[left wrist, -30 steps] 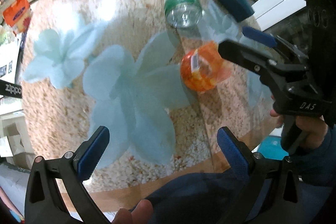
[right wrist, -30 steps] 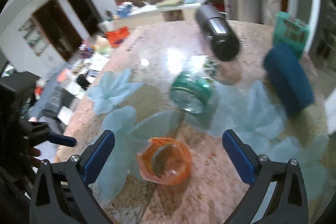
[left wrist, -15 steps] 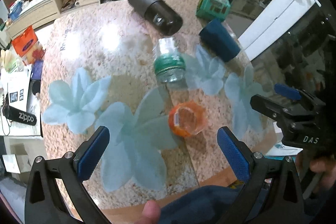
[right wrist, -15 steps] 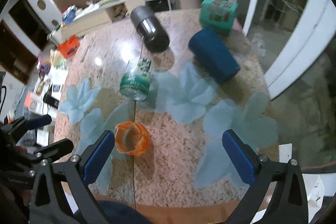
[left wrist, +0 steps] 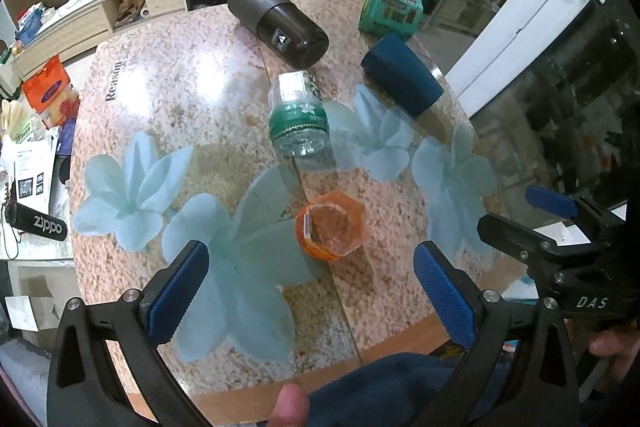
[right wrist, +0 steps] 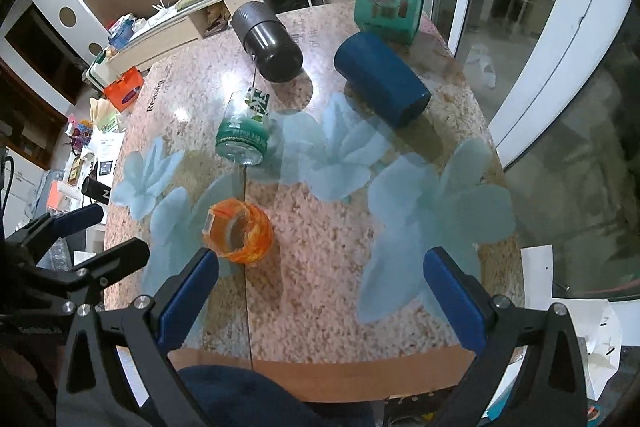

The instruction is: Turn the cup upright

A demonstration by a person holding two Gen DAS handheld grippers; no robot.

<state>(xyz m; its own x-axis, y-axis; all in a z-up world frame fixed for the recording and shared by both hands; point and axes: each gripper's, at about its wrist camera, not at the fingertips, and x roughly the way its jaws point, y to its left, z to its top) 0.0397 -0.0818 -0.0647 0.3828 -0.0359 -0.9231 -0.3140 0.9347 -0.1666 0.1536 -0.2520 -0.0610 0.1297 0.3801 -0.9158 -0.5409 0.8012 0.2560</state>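
Cup (left wrist: 331,230) stands mouth-up on the table (left wrist: 168,75), ahead between the left claw's (left wrist: 308,291) spread fingers; right claw (right wrist: 320,301) gapes too, cup near its left finger.

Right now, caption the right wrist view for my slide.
Open right hand-held gripper above orange cup on floral table.

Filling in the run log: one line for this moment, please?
orange cup: upright, mouth up, on table | left hand-held gripper: open, empty | right hand-held gripper: open, empty | neither touching cup
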